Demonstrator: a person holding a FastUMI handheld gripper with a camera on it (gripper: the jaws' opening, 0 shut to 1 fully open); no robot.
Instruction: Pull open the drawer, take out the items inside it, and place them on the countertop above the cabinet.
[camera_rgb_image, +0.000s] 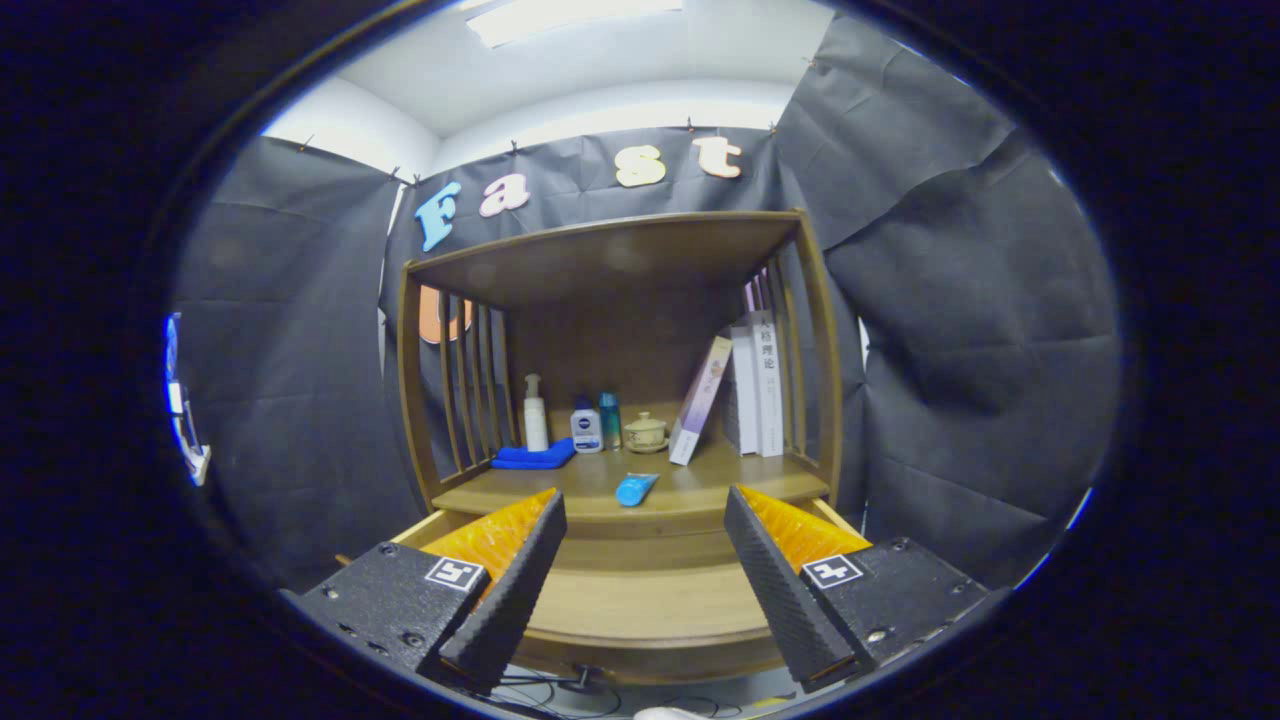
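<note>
The gripper (645, 575) hangs over the pulled-out drawer (640, 600), its fingers spread wide apart with nothing between them, only bare wooden drawer floor in the gap. The drawer stands open below the cabinet (620, 260), its front rim curving across at six o'clock under the fingertips, and what shows of its inside looks bare. Up at twelve o'clock from the fingers, just beyond the drawer's back edge, a small blue tube (635, 489) lies flat on the countertop (700, 480), near its front lip, cap end pointing toward the gripper and a little to seven o'clock. Behind it along the back of the shelf runs a row: a folded blue cloth (533, 458) out at ten o'clock, touching or just beside a white pump bottle (535, 413) standing upright; next a squat white bottle with a dark blue label (586, 427), then a slim teal bottle (609, 419) close beside it, then a small cream lidded pot (645, 433). At one o'clock a pale purple book (700, 400) leans to the right against upright white books (757, 385), which stand hard by the slatted right side of the cabinet. Some dark cables (560, 690) trail on the floor beneath the drawer front at six o'clock.
</note>
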